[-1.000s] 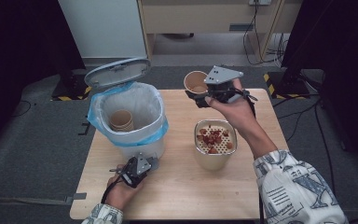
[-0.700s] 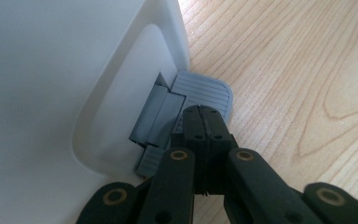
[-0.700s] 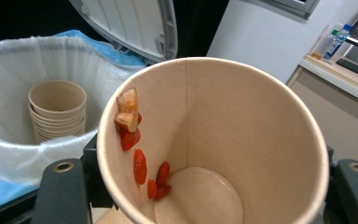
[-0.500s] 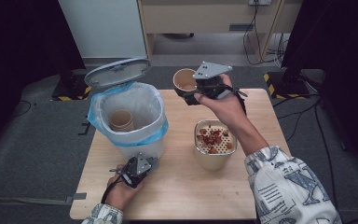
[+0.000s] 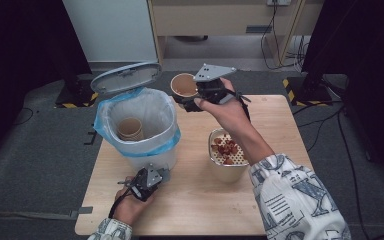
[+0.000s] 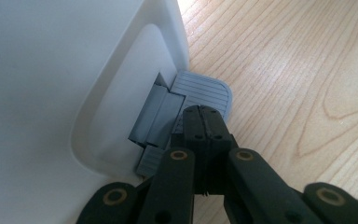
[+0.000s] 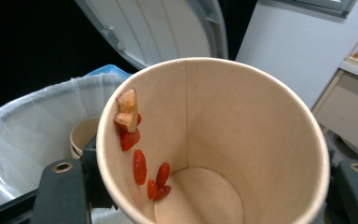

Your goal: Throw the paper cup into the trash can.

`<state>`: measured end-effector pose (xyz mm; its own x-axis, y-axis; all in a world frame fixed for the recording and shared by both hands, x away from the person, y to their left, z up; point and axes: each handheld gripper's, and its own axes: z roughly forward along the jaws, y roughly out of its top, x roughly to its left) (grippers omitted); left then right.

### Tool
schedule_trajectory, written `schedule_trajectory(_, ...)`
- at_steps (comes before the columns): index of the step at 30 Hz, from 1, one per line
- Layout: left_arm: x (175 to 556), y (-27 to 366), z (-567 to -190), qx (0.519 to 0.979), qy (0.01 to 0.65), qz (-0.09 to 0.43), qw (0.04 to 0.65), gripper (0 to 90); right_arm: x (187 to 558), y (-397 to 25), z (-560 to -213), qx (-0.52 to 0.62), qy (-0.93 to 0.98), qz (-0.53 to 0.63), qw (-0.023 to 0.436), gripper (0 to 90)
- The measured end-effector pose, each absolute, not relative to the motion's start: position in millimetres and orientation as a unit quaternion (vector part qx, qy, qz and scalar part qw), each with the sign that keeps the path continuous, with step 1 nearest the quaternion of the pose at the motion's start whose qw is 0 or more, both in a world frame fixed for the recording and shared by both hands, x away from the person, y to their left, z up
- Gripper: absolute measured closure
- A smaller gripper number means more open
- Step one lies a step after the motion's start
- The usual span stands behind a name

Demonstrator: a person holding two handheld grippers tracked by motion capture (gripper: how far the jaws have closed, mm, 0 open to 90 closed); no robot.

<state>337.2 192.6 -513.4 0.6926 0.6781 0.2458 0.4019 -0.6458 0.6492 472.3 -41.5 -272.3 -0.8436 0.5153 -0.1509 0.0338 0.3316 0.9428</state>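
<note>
right gripper (image 5: 192, 101) jaws clamped on a paper cup (image 5: 183, 85) above the bin (image 5: 141, 125) rim; left gripper (image 6: 204, 120) jaws together, pressing the pedal (image 6: 204, 91). easing off could drop the lid (image 5: 125, 76) onto the cup; clinging bits (image 7: 138, 165) may spill onto the surface (image 5: 280, 120).

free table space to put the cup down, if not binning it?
Bare wood on the table right of the strainer bowl, out to the right edge, and the near strip between the left gripper and the patterned sleeve. Crowded: the left half, taken by the bin and its pedal. The right gripper holds the cup just beyond the bin's rim.
</note>
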Motion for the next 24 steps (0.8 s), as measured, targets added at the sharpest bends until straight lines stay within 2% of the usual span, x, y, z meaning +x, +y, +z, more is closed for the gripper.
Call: schedule_trajectory(24, 337.2, 192.9, -513.6, 0.874, 0.308, 0.241, 0.288, 89.9, 465.0, 30.6, -290.1, 0.152, 0.796, 0.567, 0.145, 28.4)
